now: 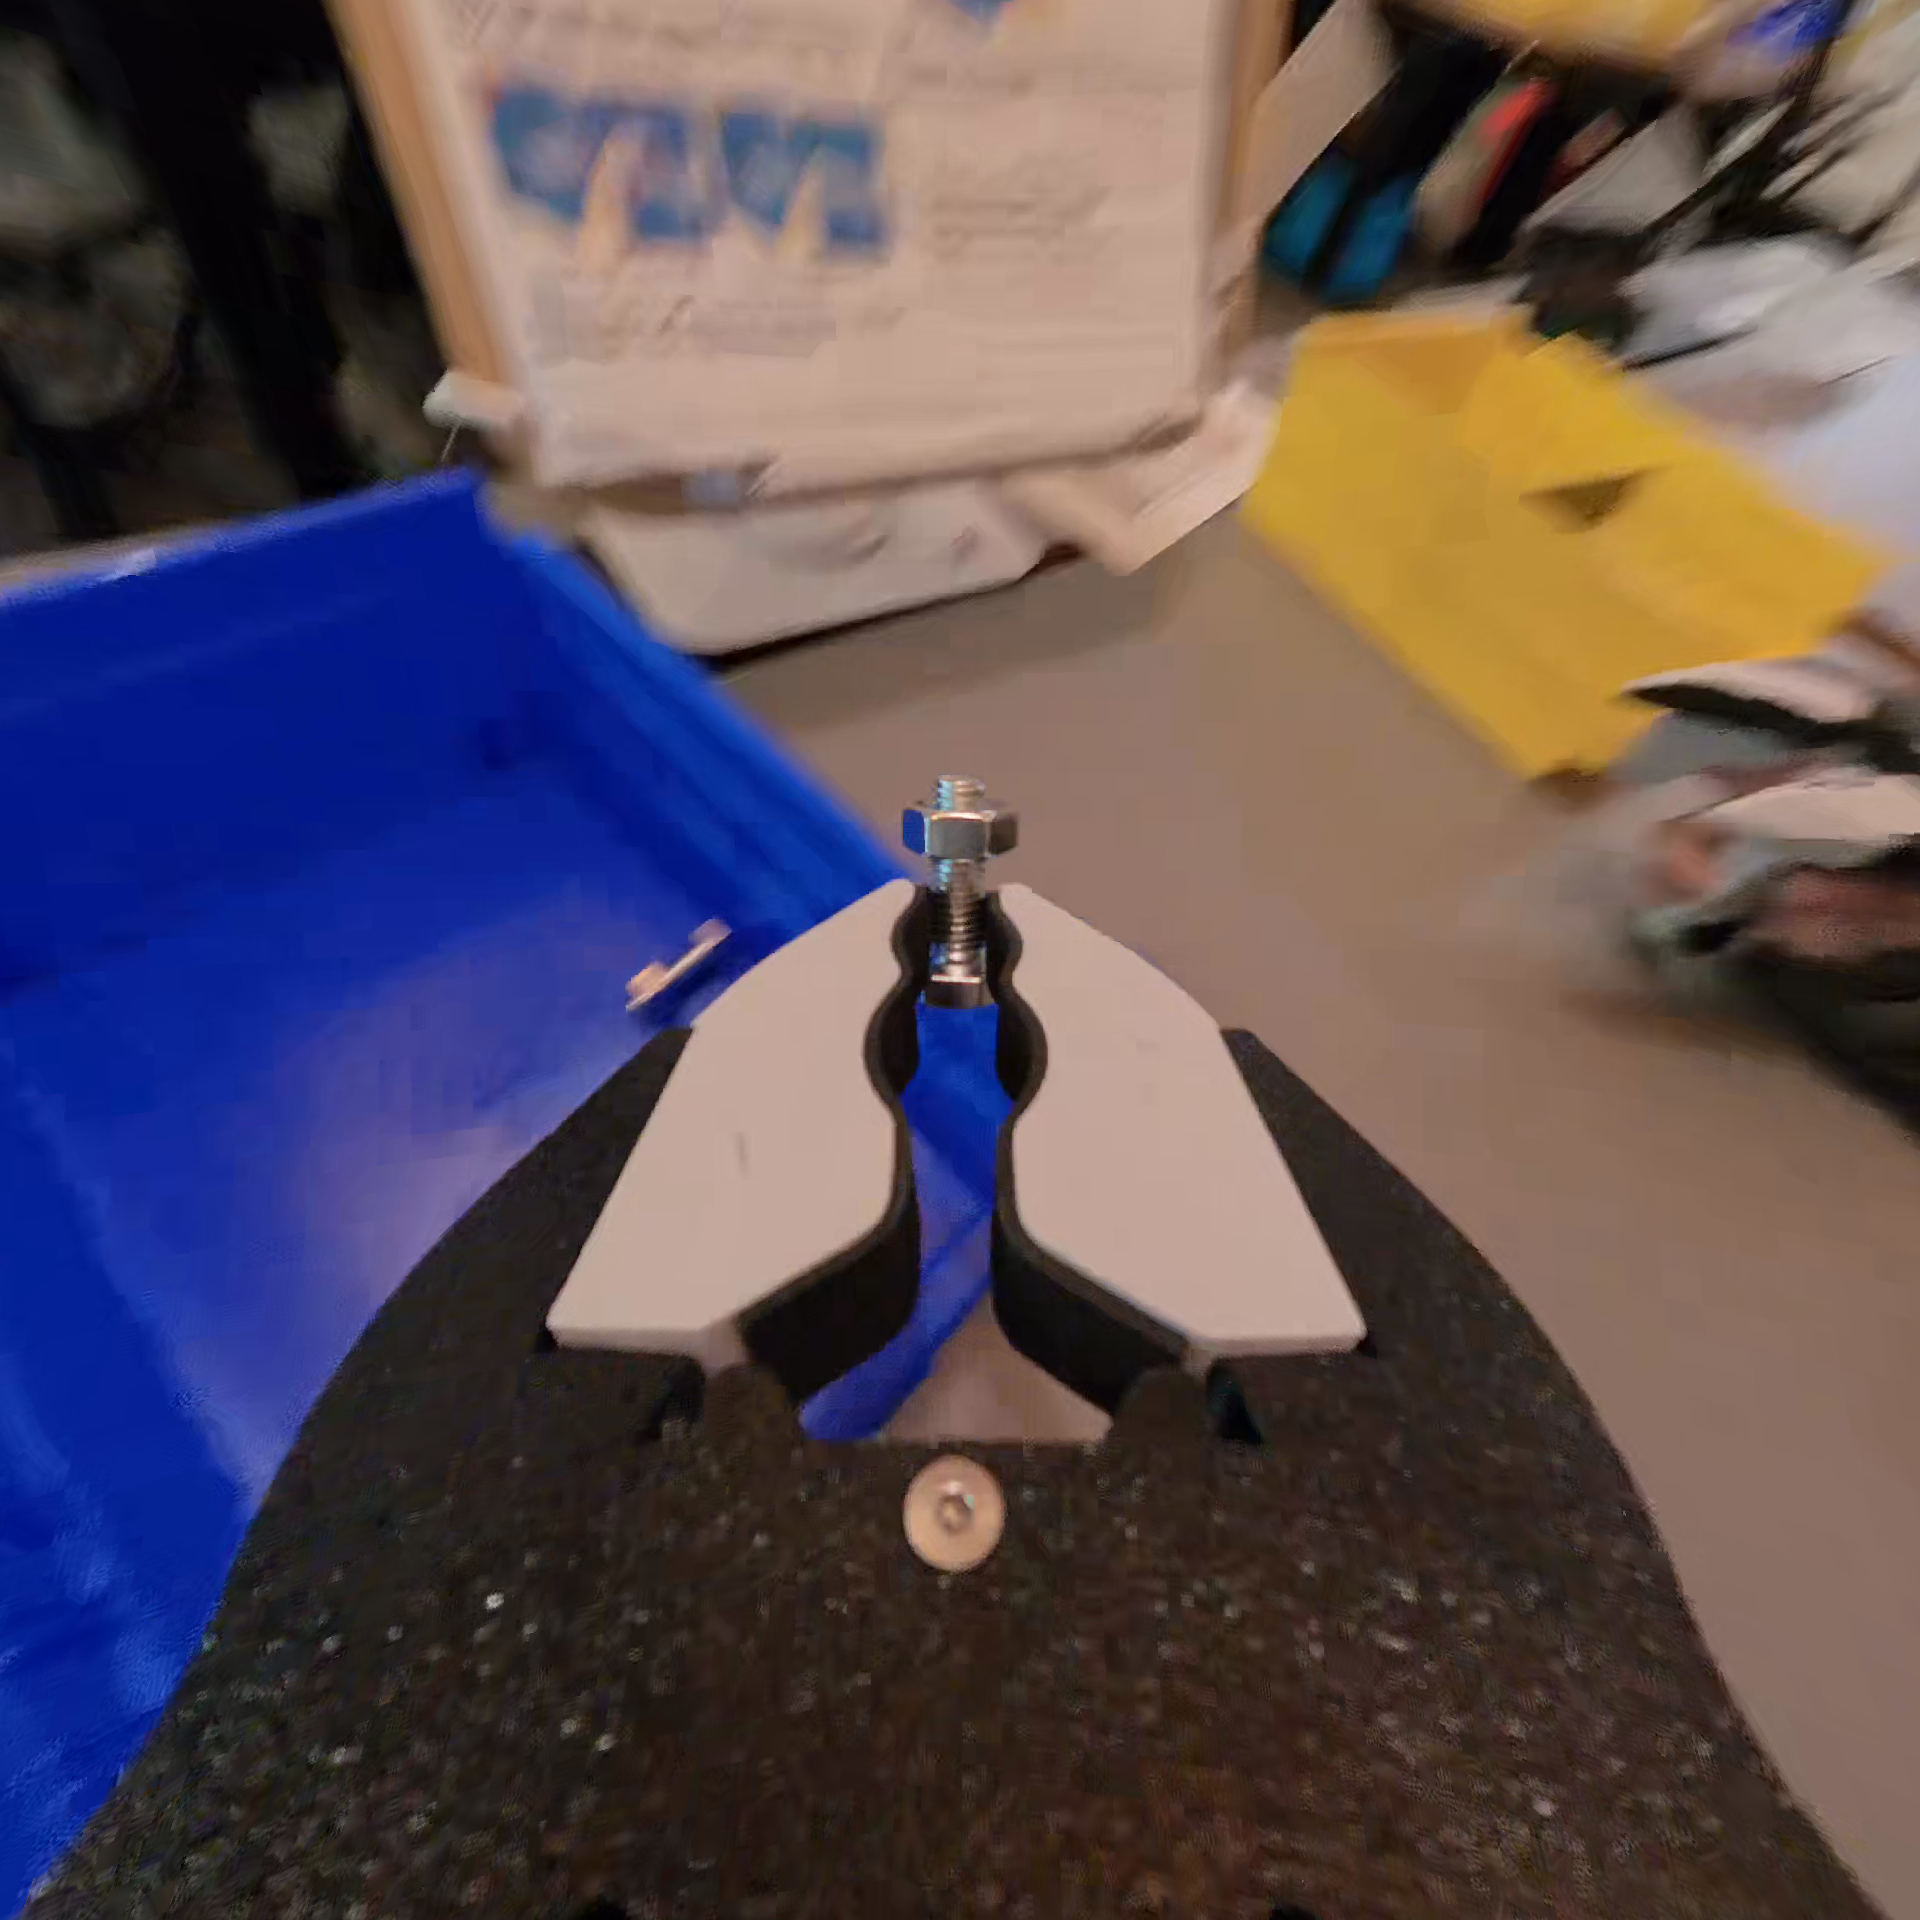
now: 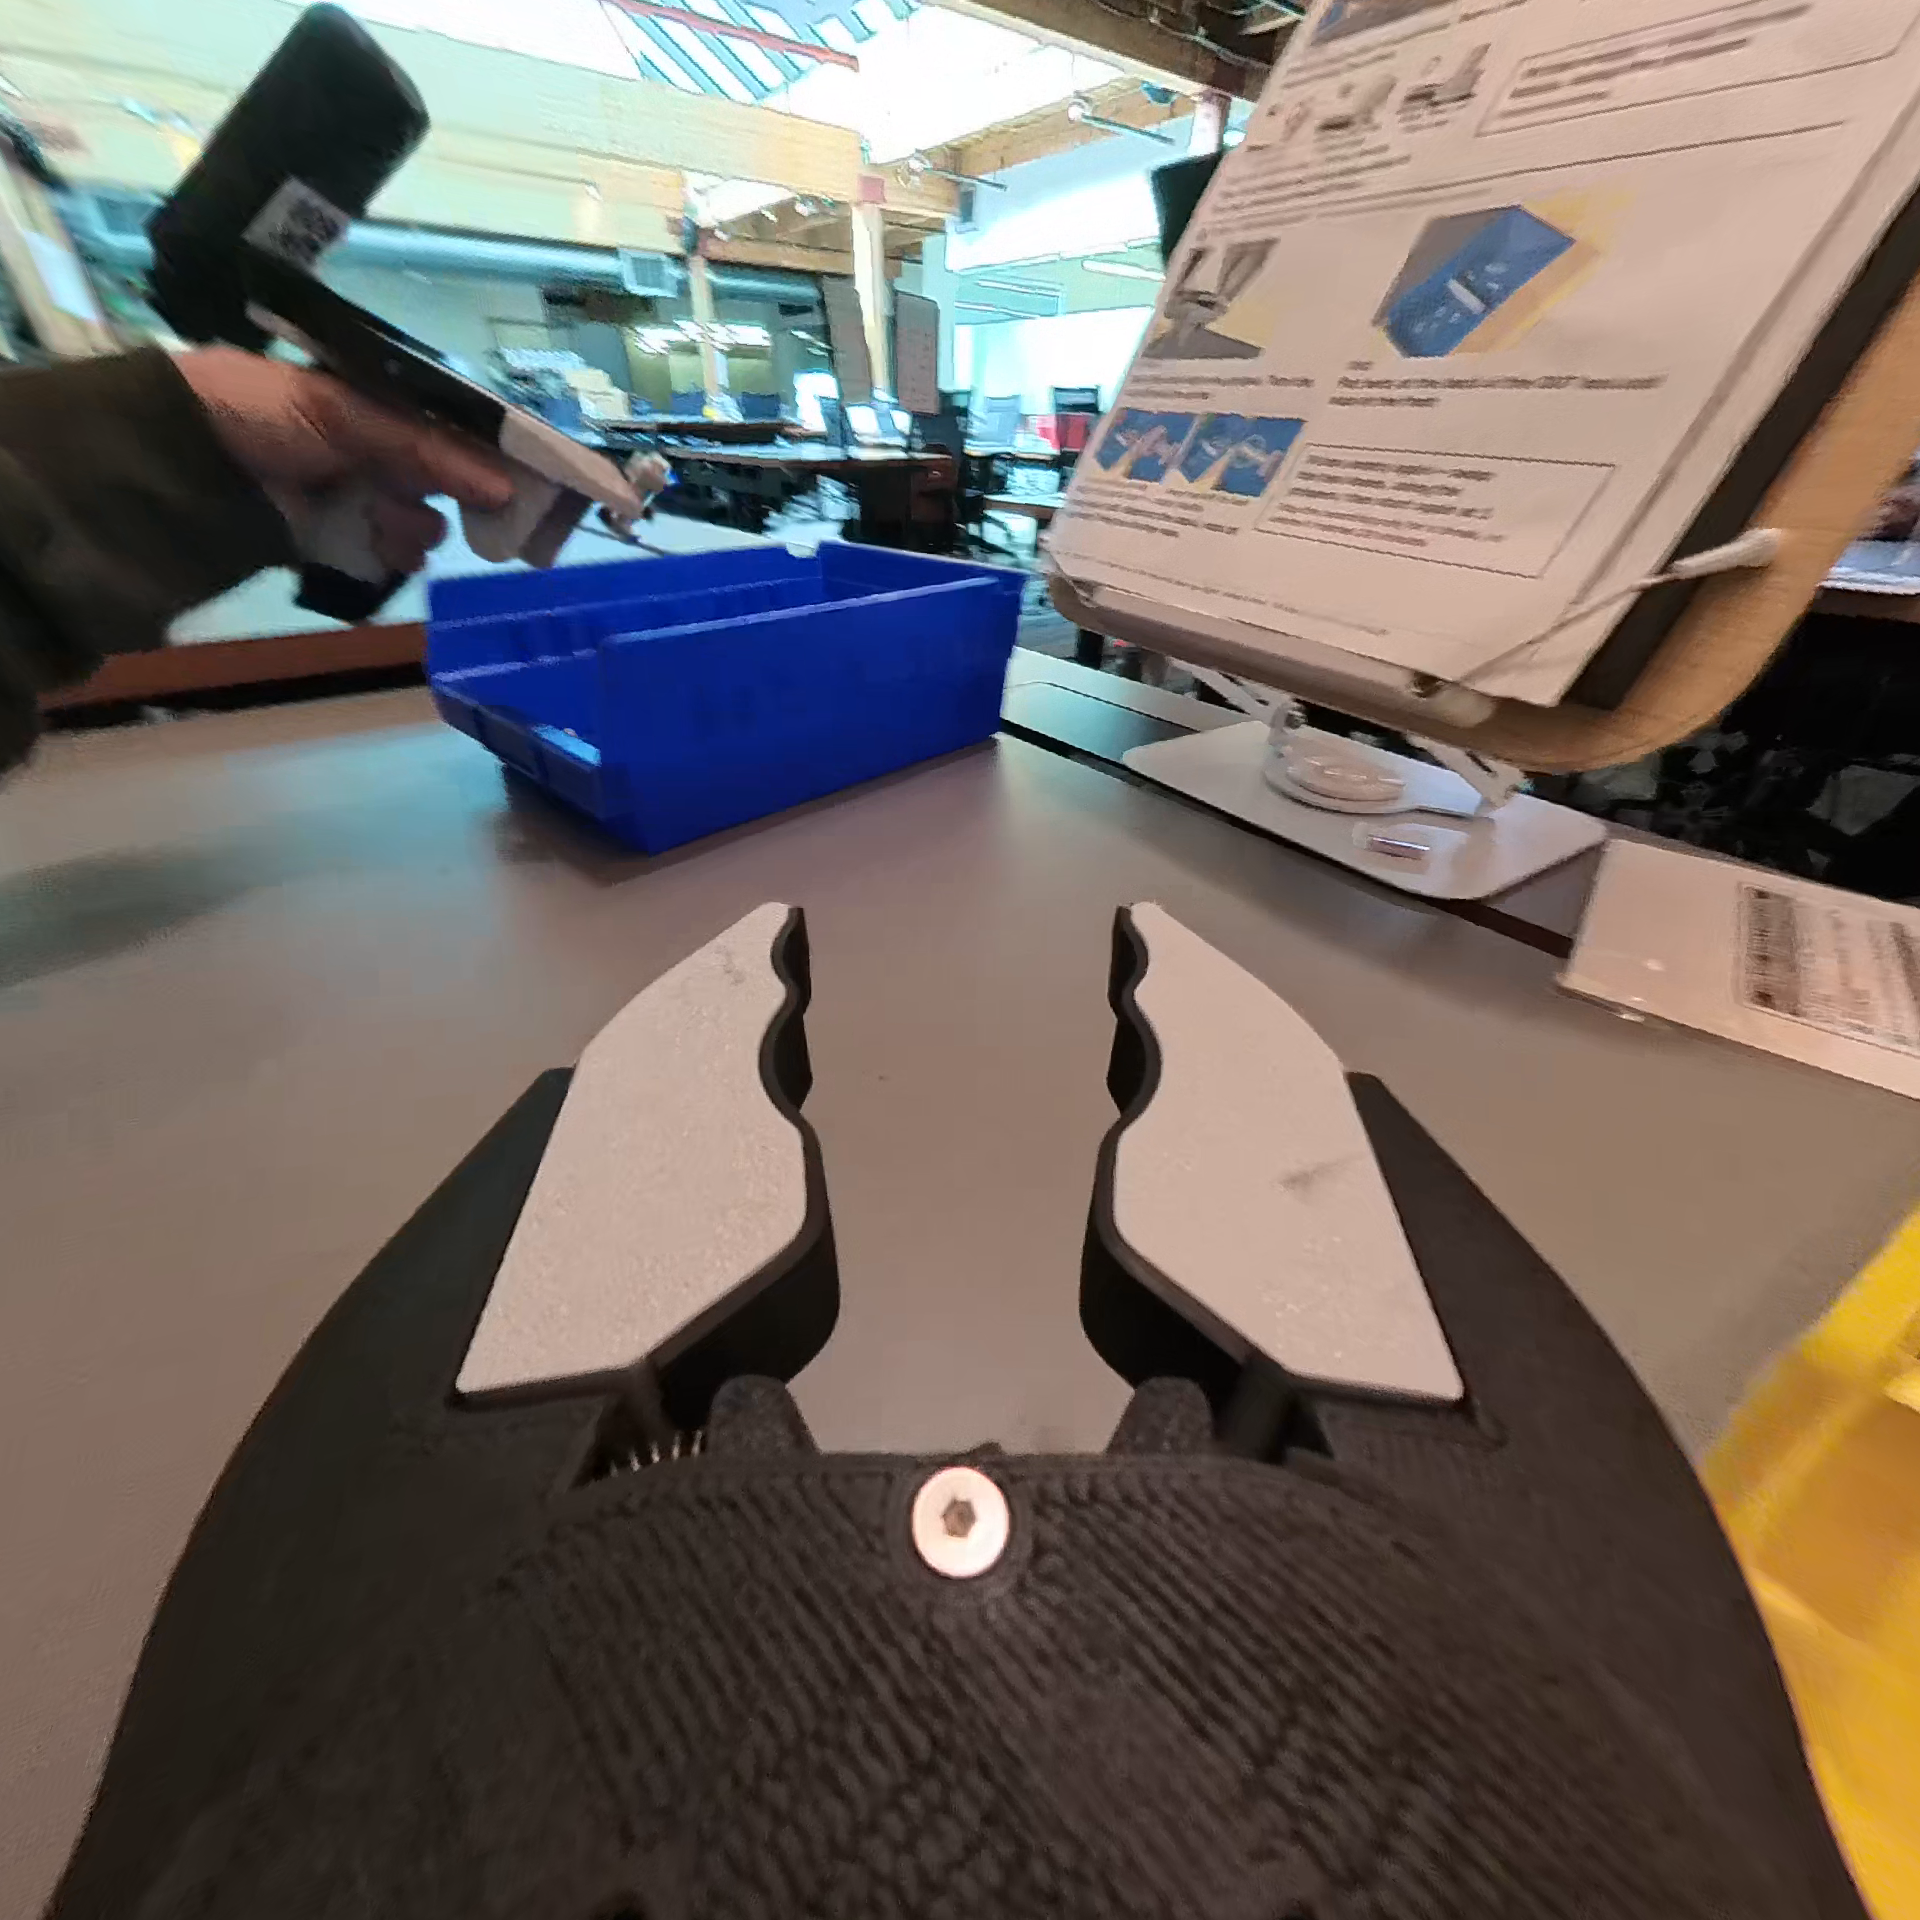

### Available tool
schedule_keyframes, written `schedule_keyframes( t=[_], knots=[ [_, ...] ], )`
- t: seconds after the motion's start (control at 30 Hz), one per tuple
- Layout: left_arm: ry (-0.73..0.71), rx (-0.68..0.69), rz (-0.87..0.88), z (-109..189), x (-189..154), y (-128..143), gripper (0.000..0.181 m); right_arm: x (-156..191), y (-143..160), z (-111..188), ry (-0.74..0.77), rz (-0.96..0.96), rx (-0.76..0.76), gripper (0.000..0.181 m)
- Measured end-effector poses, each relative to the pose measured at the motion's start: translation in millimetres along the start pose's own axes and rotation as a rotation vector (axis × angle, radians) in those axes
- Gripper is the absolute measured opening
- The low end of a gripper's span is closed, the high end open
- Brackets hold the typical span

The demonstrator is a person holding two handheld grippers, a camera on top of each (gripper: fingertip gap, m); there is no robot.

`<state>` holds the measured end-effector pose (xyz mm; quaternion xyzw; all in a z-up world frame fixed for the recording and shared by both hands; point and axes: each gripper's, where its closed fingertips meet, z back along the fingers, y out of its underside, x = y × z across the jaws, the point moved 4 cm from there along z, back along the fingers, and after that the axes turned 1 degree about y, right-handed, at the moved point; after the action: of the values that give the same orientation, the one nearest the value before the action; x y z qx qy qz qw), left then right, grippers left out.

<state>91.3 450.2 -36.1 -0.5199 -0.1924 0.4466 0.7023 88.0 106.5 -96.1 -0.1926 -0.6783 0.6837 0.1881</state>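
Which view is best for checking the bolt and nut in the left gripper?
Left wrist view. The bolt sits sharp between the shut fingertips of the left gripper, its nut just beyond them, over the blue bin. In the right wrist view the left gripper is far off and blurred; the bolt is indistinct.

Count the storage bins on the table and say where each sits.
2. The blue bin sits on the grey table below the left gripper, which grips a bolt. The yellow bin sits to its right. Others may be hidden.
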Motion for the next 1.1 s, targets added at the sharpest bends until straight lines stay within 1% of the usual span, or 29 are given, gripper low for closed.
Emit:
schedule_keyframes(
  t=[0.07, 0.13, 0.23, 0.27, 0.33, 0.43, 0.53, 0.6, 0.77, 1.1],
  knots=[
    [0.125, -0.127, -0.033, 1, -44, -3, 0.009, 13, -9, -1, -0.090, -0.058, -0.045, 0.060],
    [0.269, -0.237, -0.059, -10, -92, 2, 0.009, 29, -19, -1, -0.191, -0.116, -0.089, 0.065],
    [0.493, -0.380, -0.098, -40, -163, 21, 0.009, 48, -31, 2, -0.290, -0.146, -0.163, 0.065],
    [0.536, -0.412, -0.116, -52, -179, 28, 0.009, 52, -33, 2, -0.310, -0.143, -0.175, 0.064],
    [0.578, -0.429, -0.132, -77, -199, 43, 0.009, 58, -35, 4, -0.333, -0.124, -0.197, 0.057],
    [0.626, -0.435, -0.106, -97, -216, 48, 0.009, 59, -35, 6, -0.332, -0.092, -0.197, 0.049],
    [0.610, -0.403, -0.190, -104, -227, 53, 0.009, 57, -33, 6, -0.330, -0.076, -0.183, 0.045],
    [0.606, -0.395, -0.201, -107, -230, 59, 0.009, 59, -33, 6, -0.351, -0.094, -0.188, 0.041],
    [0.623, -0.372, -0.205, -108, -232, 63, 0.009, 65, -28, 3, -0.374, -0.085, -0.160, 0.038],
    [0.652, -0.394, -0.215, -106, -237, 62, 0.009, 69, -24, 0, -0.375, -0.082, -0.147, 0.027]
  ],
)
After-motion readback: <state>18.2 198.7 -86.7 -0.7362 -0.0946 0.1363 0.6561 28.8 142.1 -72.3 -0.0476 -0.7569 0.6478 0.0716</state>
